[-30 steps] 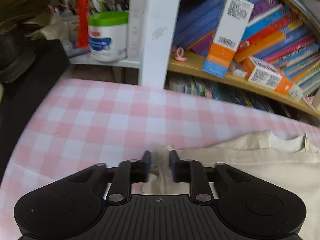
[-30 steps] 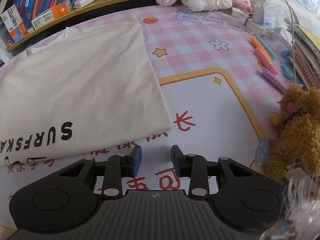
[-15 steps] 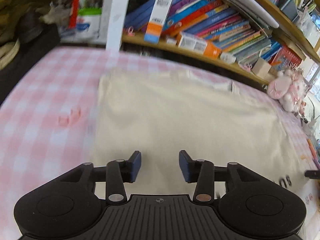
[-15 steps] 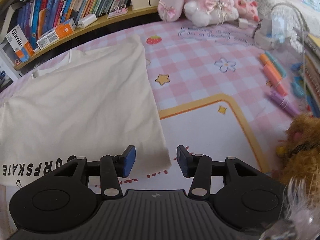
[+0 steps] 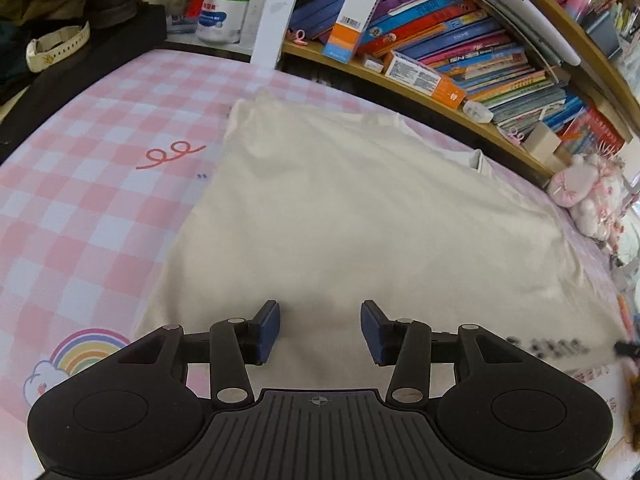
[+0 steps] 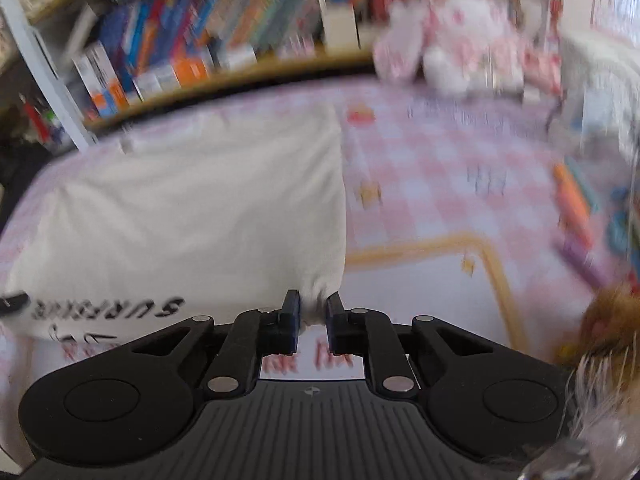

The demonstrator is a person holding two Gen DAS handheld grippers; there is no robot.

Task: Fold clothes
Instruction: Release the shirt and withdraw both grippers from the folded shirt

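A cream T-shirt (image 5: 360,216) with black lettering lies folded on the pink checked tablecloth (image 5: 88,200). My left gripper (image 5: 319,330) hovers open over the shirt's near left part, with nothing between its blue pads. In the blurred right wrist view the same T-shirt (image 6: 192,216) fills the left half. My right gripper (image 6: 312,318) is shut on the shirt's near right corner, and a bunch of cream cloth shows between its fingers. The lettering (image 6: 112,309) sits just left of that corner.
A wooden shelf of books (image 5: 460,52) runs along the far edge. Pink plush toys (image 5: 588,196) sit at the far right corner. Markers (image 6: 572,200) and a brown furry toy (image 6: 608,328) lie on the right. A white tub (image 5: 220,16) and dark clutter stand at the far left.
My right gripper moved onto the shirt's near right corner and shut on it. My left gripper let go of the far left edge, opened wide and pulled back toward the near side.
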